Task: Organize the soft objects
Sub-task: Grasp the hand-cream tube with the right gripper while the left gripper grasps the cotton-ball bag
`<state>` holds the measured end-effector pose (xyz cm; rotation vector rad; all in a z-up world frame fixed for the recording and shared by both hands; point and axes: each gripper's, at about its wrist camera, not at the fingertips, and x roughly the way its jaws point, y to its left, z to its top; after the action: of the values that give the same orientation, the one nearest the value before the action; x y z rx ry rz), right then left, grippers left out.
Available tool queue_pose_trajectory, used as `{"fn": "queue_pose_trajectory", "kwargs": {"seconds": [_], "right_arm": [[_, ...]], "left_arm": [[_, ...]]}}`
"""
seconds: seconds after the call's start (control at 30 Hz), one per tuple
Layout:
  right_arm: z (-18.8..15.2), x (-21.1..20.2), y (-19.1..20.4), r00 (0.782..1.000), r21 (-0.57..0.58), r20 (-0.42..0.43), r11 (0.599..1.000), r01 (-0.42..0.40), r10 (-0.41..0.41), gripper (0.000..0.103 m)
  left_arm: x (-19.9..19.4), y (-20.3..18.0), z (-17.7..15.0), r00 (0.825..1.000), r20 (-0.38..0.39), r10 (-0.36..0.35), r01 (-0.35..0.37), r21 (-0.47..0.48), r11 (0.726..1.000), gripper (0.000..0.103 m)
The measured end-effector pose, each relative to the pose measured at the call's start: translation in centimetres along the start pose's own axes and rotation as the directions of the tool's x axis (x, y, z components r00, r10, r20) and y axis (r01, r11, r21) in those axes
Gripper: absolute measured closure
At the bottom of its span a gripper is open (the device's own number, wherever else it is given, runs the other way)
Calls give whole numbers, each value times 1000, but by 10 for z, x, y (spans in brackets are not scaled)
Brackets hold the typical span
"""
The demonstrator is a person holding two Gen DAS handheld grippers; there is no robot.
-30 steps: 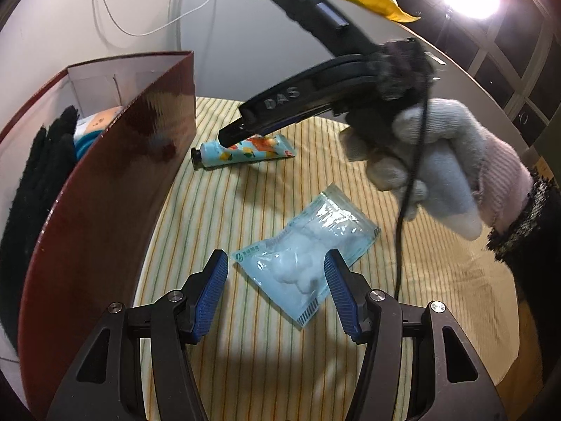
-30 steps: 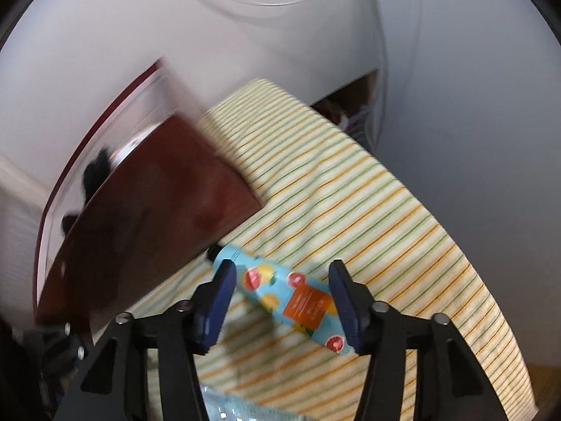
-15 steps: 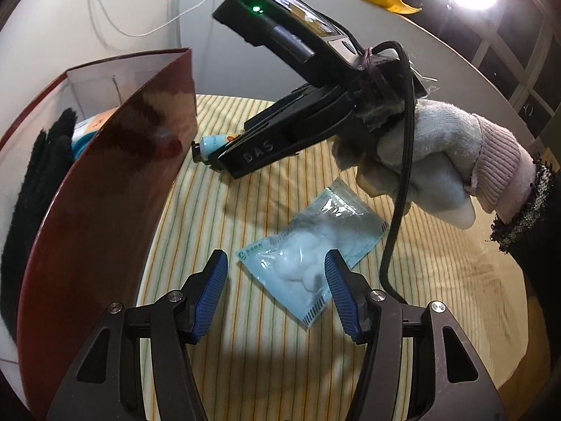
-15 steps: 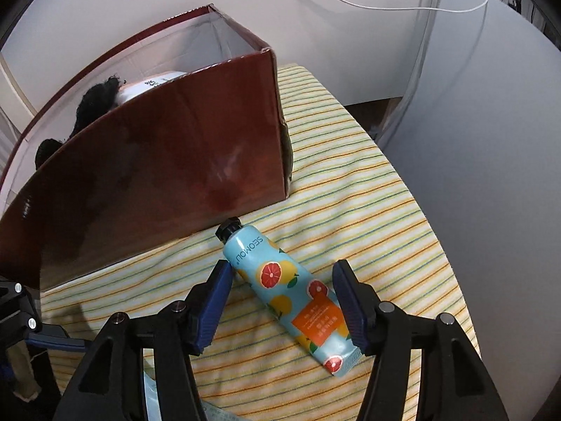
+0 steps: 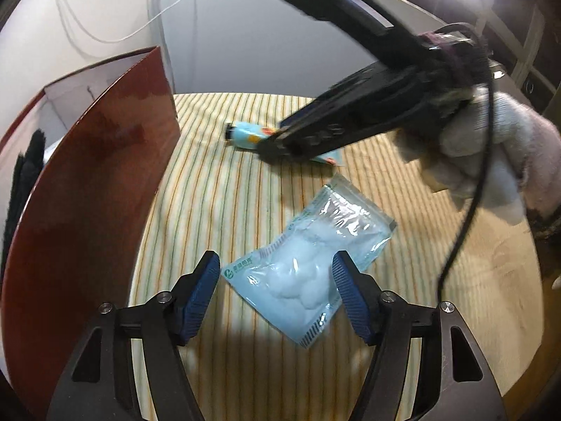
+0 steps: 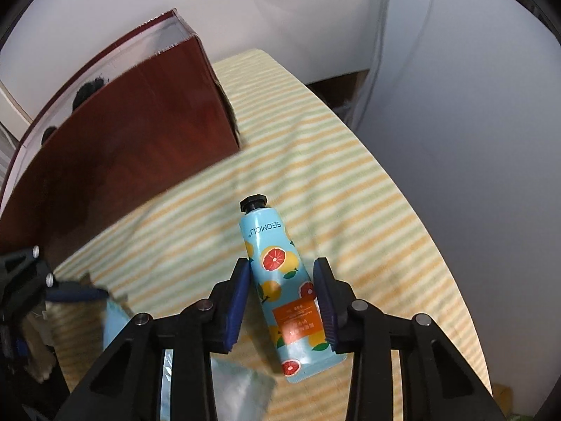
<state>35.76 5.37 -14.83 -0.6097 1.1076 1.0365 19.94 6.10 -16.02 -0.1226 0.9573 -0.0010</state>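
Blue fruit-printed cream tube point(image 6: 285, 291) lies on the striped cloth point(image 6: 350, 189) beside the dark-red box point(image 6: 140, 119), between the right gripper's point(image 6: 282, 296) closing jaws, grip uncertain. Left gripper point(image 5: 275, 291), jaws just widened, straddles the clear cotton-ball pouch point(image 5: 308, 263).

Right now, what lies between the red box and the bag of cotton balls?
Only bare striped cloth. The left wrist view shows nothing lying between the red box and the bag of cotton balls.
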Motion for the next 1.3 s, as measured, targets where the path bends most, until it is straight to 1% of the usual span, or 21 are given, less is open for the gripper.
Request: {"fn": "queue_pose_trajectory", "kwargs": {"seconds": [0.13, 0.17, 0.2, 0.27, 0.33, 0.47, 0.5, 0.57, 0.63, 0.77, 0.9, 0.93, 1.03, 1.07, 1.1, 1.13, 1.17, 1.2, 1.23, 1.27, 1.3], "right_arm": [[-20, -7, -12, 1000, 26, -12, 1000, -1, 2, 70], [-29, -7, -13, 1000, 38, -14, 999, -2, 2, 70], [-35, -10, -17, 1000, 48, -18, 999, 1, 0, 71], [-47, -16, -24, 1000, 60, -19, 998, 5, -4, 71], [-56, -21, -30, 1000, 77, -19, 997, 8, -6, 71], [-74, -29, -40, 1000, 133, -14, 991, 9, -8, 71], [-78, -31, -42, 1000, 148, -14, 989, 10, -8, 71], [-78, -38, -45, 1000, 184, -13, 983, 11, -9, 71], [-90, -45, -53, 1000, 232, -9, 973, 5, -3, 72], [-113, -59, -62, 1000, 278, -4, 961, 10, -9, 72], [-118, -61, -74, 1000, 318, -9, 948, 24, -22, 72], [-121, -63, -76, 999, 324, -15, 945, 38, -35, 73], [-134, -74, -85, 998, 354, -24, 933, 59, -54, 73], [-137, -76, -86, 998, 358, -23, 932, 57, -52, 73], [-141, -79, -89, 998, 362, -21, 931, 56, -51, 73], [-145, -82, -91, 999, 366, -18, 929, 53, -50, 73], [-148, -85, -92, 999, 371, -15, 927, 50, -48, 73], [-151, -85, -93, 999, 378, -10, 925, 46, -45, 73], [-151, -85, -93, 999, 385, -5, 922, 40, -41, 73], [-150, -82, -93, 999, 390, -2, 920, 37, -39, 73], [-152, -85, -94, 999, 393, -2, 919, 36, -38, 73]], "left_arm": [[8, -14, -2, 999, -38, 19, -15, 107, 994, 36], [10, -17, -2, 999, -43, 28, -22, 129, 991, 32], [12, -22, -2, 998, -46, 37, -29, 151, 988, 31], [13, -30, -1, 996, -52, 67, -55, 194, 979, 31], [12, -36, 0, 997, -43, 70, -58, 228, 972, 30], [28, -53, 9, 988, -101, 118, -80, 319, 944, 28], [30, -58, 12, 986, -104, 128, -85, 342, 936, 28], [33, -63, 18, 986, -124, 112, -60, 362, 930, 27], [38, -66, 24, 983, -150, 101, -38, 374, 927, 26], [51, -78, 30, 975, -182, 128, -31, 459, 888, 23], [58, -90, 36, 969, -217, 118, 2, 488, 873, 23], [64, -91, 43, 967, -225, 115, 13, 499, 866, 23], [64, -97, 43, 965, -242, 104, 32, 500, 866, 22], [64, -100, 41, 962, -259, 91, 53, 503, 862, 22], [66, -107, 41, 957, -283, 69, 84, 494, 865, 22], [66, -107, 38, 946, -322, 26, 132, 459, 879, 22], [65, -108, 36, 942, -337, 4, 155, 443, 883, 22], [63, -109, 34, 942, -335, -7, 165, 445, 880, 22], [60, -112, 33, 950, -313, -5, 155, 457, 876, 22], [59, -115, 34, 959, -285, 10, 130, 470, 873, 22], [60, -118, 36, 962, -274, 19, 119, 479, 870, 22]]}}
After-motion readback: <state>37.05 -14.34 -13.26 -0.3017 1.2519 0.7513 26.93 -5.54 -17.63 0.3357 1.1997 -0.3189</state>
